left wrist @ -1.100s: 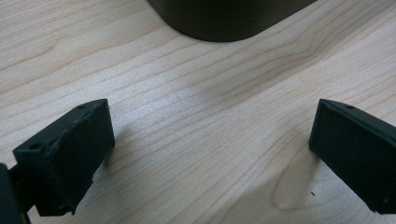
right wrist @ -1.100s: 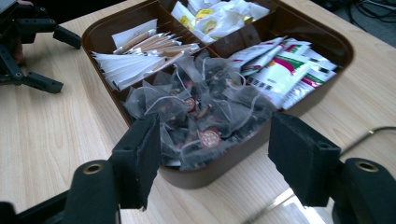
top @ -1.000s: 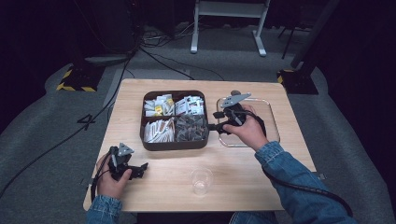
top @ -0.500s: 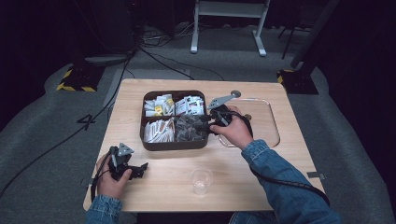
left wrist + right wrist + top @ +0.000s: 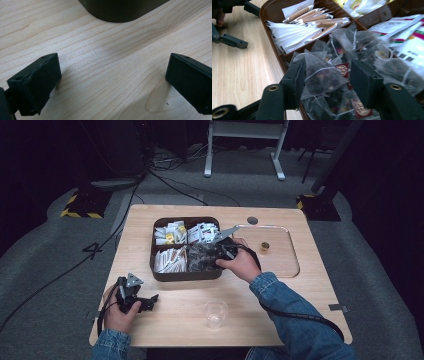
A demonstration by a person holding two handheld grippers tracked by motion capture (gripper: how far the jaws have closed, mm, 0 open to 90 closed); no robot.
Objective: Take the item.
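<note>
the right gripper (image 5: 325, 82) reaches into the near right compartment of the brown divided box (image 5: 161, 274) in the middle of the wooden table (image 5: 280, 320), and its jaws, which have just been closing, stand on either side of a clear pyramid tea bag (image 5: 322, 76) at the top of the heap; the left jaw lies against the mesh, while whether the right one presses on it cannot be told. more tea bags (image 5: 367, 47) of the same kind fill that compartment, white paper sticks (image 5: 299, 30) lie in the one beside it, and printed sachets (image 5: 409, 45) in the far ones. the left gripper (image 5: 112, 82) rests low over bare wood at the table's near left, jaws wide apart with nothing between them. a clear plastic cup (image 5: 215, 313) stands near the front edge.
</note>
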